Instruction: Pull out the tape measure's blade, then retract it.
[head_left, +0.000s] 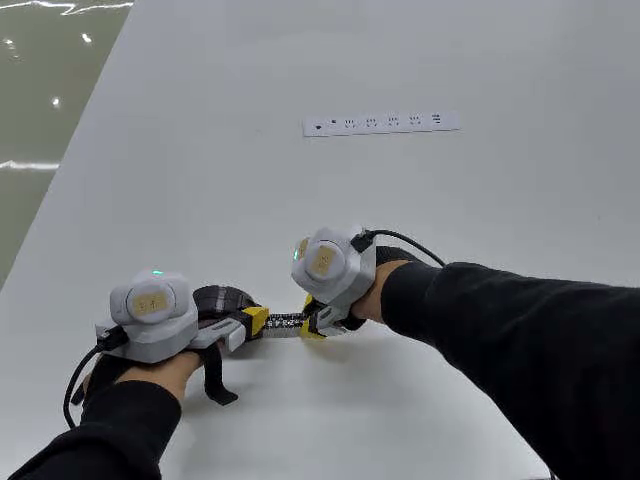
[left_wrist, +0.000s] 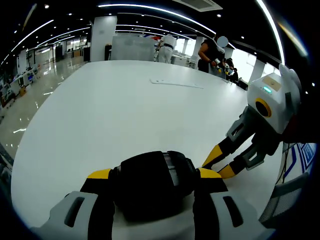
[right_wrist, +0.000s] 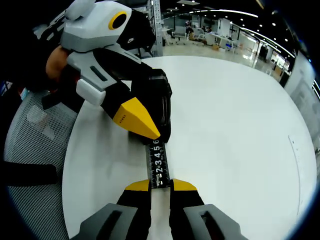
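A black tape measure (head_left: 222, 301) sits on the white table, with my left gripper (head_left: 250, 322) shut on its body (left_wrist: 152, 182). A short length of its blade (head_left: 285, 321), printed with numbers (right_wrist: 158, 162), runs out to the right. My right gripper (head_left: 312, 327) is shut on the blade's end (right_wrist: 159, 181), a few centimetres from the case (right_wrist: 155, 102). The yellow fingertips (left_wrist: 216, 151) of the right gripper come in from the right of the left gripper view. The tape measure's black strap (head_left: 213, 378) lies toward the table's near edge.
A white power strip (head_left: 381, 123) lies flat at the far middle of the table. The table's left edge (head_left: 70, 140) runs diagonally with shiny floor beyond it. A grey mesh chair (right_wrist: 35, 145) stands beside the table. People stand far off (left_wrist: 210, 50).
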